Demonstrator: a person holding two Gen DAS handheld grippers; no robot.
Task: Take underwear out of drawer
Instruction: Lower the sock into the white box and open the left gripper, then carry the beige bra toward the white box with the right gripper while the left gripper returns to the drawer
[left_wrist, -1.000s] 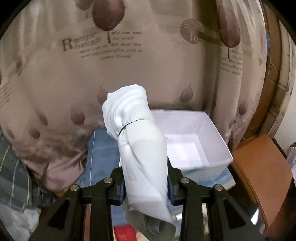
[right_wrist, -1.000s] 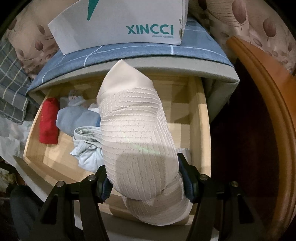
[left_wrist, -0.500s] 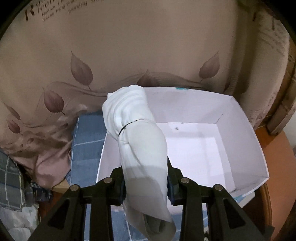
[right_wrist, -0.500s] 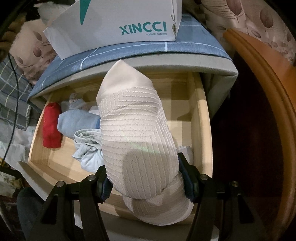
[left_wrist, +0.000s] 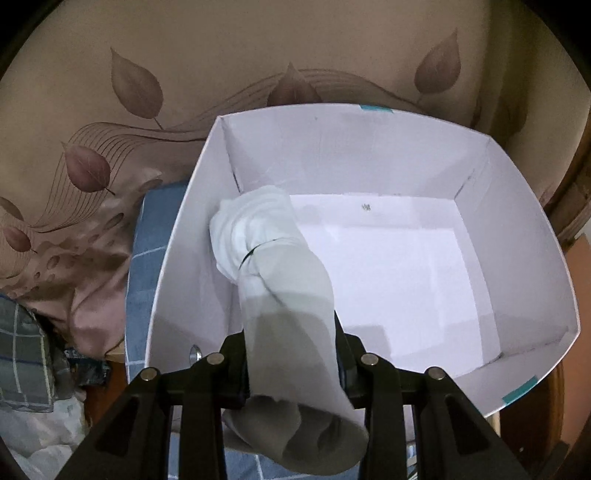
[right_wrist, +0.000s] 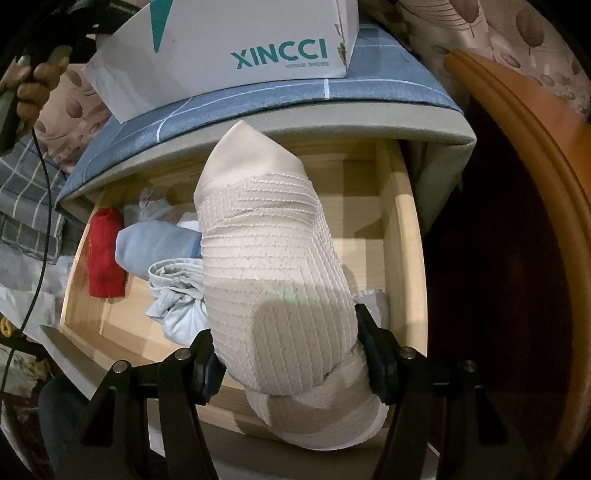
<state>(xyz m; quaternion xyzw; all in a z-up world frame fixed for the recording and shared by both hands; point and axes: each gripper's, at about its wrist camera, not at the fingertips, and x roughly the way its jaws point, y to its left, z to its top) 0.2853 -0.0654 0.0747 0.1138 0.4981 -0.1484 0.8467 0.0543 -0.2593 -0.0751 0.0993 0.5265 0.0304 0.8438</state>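
Both of your grippers are clamping rolled garments: your left gripper (left_wrist: 291, 354) is holding a white roll (left_wrist: 273, 280) over the near-left part of the white shoebox (left_wrist: 517, 229), and your right gripper (right_wrist: 286, 354) is gripping a beige textured roll (right_wrist: 269, 273) above the open drawer (right_wrist: 404, 258). Neither is being let go yet; a red roll (right_wrist: 105, 258) and blue pieces (right_wrist: 159, 247) are waiting in the drawer.

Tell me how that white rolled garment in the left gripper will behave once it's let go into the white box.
The white rolled garment looks soft and light: the left gripper pinches it in at the middle. It will probably land without bouncing on the white box floor. A thin dark band around it may keep it rolled, though the loose lower end could flop open.
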